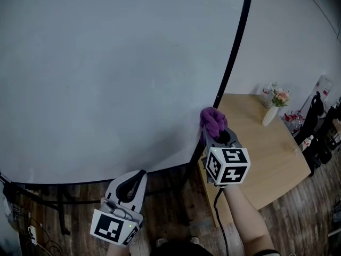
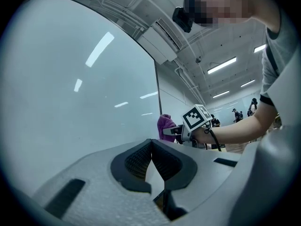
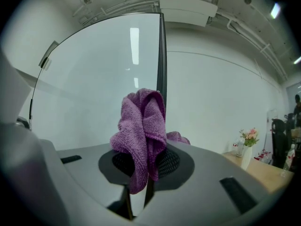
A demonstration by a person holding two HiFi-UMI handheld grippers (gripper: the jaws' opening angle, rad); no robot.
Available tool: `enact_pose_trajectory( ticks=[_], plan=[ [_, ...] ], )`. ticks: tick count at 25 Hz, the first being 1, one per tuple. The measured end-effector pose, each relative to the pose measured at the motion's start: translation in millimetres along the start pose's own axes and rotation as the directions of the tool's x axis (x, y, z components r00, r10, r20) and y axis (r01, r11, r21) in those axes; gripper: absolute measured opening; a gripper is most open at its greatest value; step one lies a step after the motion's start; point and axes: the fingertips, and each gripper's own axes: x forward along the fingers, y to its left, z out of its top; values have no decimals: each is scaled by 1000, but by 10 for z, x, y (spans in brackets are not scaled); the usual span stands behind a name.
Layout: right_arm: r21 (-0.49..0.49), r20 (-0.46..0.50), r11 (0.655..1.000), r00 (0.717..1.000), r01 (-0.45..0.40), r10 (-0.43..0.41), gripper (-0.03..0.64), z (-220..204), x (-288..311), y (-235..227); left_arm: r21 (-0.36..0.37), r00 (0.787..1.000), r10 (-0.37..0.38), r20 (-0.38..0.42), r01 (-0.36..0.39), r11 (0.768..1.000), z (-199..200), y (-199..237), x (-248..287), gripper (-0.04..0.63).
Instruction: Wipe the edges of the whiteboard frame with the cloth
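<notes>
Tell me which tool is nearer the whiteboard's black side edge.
Right. The right tool holds the cloth at that edge; the left tool hangs lower left, below the board.

Both tools are pale grey shells with black ribbed pads (image 2: 136, 161): the left gripper (image 1: 137, 177) and the right gripper (image 1: 217, 135). At each one's six o'clock sits a white cube (image 1: 228, 166) of black square markers. The left one's shows a green light (image 1: 129, 226). A black cable (image 1: 219, 217) runs off the right gripper. The person wears a grey short sleeve (image 2: 277, 60).

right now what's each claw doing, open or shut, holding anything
left claw: shut, nothing in it
right claw: shut on the purple cloth
</notes>
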Motion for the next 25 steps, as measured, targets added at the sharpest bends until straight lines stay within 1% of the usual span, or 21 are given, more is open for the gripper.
enact_pose_trajectory(
  ticks=[7, 25],
  plan=[
    [48, -45, 999, 999, -1, 4, 74, -307, 38, 28, 0, 1000, 28, -12, -28, 1000, -30, 48, -100, 17],
    [44, -89, 999, 996, -20, 24, 74, -758, 89, 74, -13, 995, 82, -48, -83, 996, -245, 101, -254, 17]
  ],
)
